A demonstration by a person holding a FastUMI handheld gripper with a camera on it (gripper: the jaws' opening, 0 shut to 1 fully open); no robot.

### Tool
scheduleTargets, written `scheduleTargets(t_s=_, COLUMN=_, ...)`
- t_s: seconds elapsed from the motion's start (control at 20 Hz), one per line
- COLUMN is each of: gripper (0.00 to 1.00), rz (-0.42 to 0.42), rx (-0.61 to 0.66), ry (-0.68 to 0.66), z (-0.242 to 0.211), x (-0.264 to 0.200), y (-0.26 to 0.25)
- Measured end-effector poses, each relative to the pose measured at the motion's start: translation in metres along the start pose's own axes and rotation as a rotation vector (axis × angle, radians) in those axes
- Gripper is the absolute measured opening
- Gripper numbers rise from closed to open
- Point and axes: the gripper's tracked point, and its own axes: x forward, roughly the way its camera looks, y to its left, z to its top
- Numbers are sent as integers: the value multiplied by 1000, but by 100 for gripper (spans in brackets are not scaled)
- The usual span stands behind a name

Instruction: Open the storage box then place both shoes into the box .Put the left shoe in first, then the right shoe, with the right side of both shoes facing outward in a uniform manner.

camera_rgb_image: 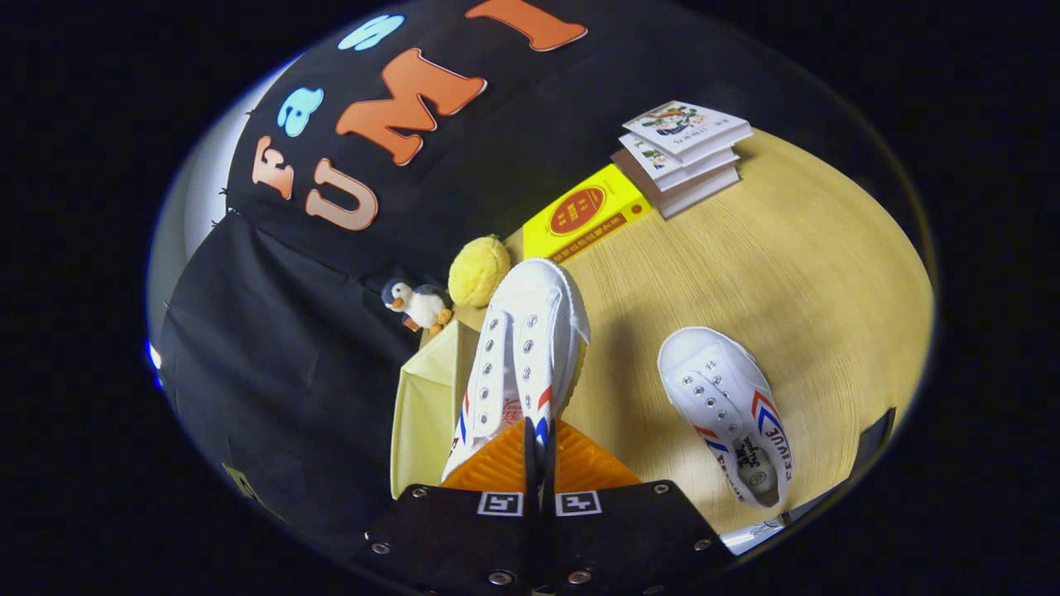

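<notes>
The held shoe sits at the centre of the frame, a white canvas sneaker with red and blue chevrons on its sides and empty metal eyelets. Its long axis runs up and away from the gripper, toe cap pointing toward the upper middle of the frame and heel end down at the fingers. It hangs above the table rather than resting flat on it. The pale yellow storage box lies just left of this shoe, in the lower left of the lit area; one flat panel and its edge can be seen, and whether anything lies inside cannot be told.

The gripper's two fingers are drawn almost together at the bottom centre, with only a thin slit between them, and they pinch the heel end of the held shoe from both sides.

The second shoe lies on the wooden table to the lower right, well apart from the first, toe toward the frame's centre and heel toward the lower right.

Beyond the held toe sit a yellow fuzzy ball and a small plush penguin. A yellow book lies further up, with a stack of books at upper right.
</notes>
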Motion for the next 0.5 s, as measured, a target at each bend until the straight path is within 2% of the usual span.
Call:
scheduleTargets(t_s=0.1, gripper=0, rz=23, rx=-33, ry=-34, z=13, x=-8, y=30)
scheduleTargets(t_s=0.25, gripper=0, rz=72, rx=-60, ry=-28, z=9, x=-7, y=79)
scheduleTargets(t_s=0.5, gripper=0, rz=95, rx=-91, ry=49, z=-35, x=41, y=141)
